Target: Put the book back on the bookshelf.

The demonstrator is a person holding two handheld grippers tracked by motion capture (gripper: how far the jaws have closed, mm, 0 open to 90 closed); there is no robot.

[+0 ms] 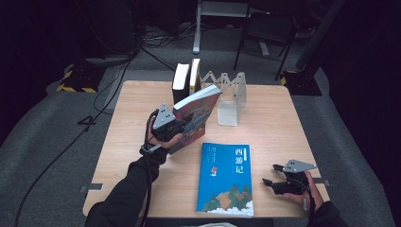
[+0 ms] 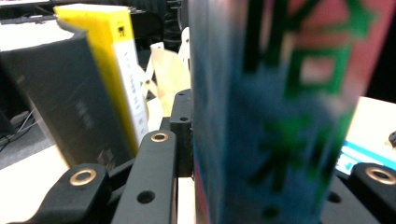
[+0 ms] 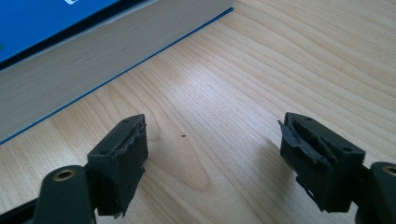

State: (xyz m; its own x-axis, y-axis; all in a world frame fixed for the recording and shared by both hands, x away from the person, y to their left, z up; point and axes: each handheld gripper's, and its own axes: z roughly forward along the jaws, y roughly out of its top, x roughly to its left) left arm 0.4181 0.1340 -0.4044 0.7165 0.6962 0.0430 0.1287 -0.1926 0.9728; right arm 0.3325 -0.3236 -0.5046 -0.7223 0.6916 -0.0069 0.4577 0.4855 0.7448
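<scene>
Books are going onto the stand: the left claw is clamped on a stiff, fairly heavy colourful book, held tilted above the table; gripping near the spine suits it. Right claw rests spread, empty.

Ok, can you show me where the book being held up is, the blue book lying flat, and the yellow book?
held book (image 1: 196, 113), high view, on its colourful front cover.
blue book (image 1: 227, 177), high view, middle of its blue cover.
yellow book (image 2: 122, 70), left gripper view, on its yellow and white spine.
</scene>
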